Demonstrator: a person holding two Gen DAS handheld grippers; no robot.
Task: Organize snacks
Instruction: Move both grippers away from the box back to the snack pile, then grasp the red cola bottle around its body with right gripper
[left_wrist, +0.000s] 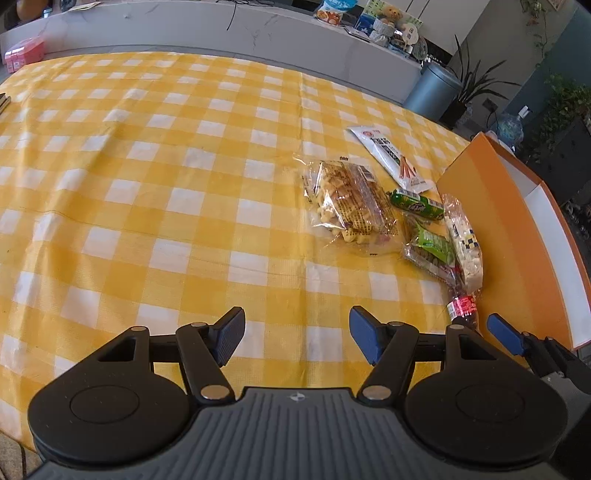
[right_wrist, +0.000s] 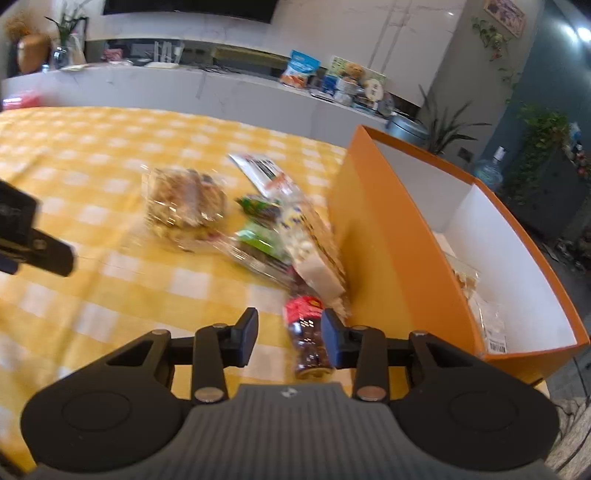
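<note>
A heap of snacks lies on the yellow checked cloth beside the orange box: a clear biscuit bag, a white stick packet, a green roll, a green-label packet and a white puffed-snack packet. My right gripper straddles a red-labelled packet of dark snacks. Its right pad is at the packet, and the left pad stands apart. My left gripper is open over bare cloth.
The box has white inner walls and holds a few clear packets. The table's edge runs just right of the box. Behind the table is a grey counter with snack bags, a grey bin and plants. A pink box sits far left.
</note>
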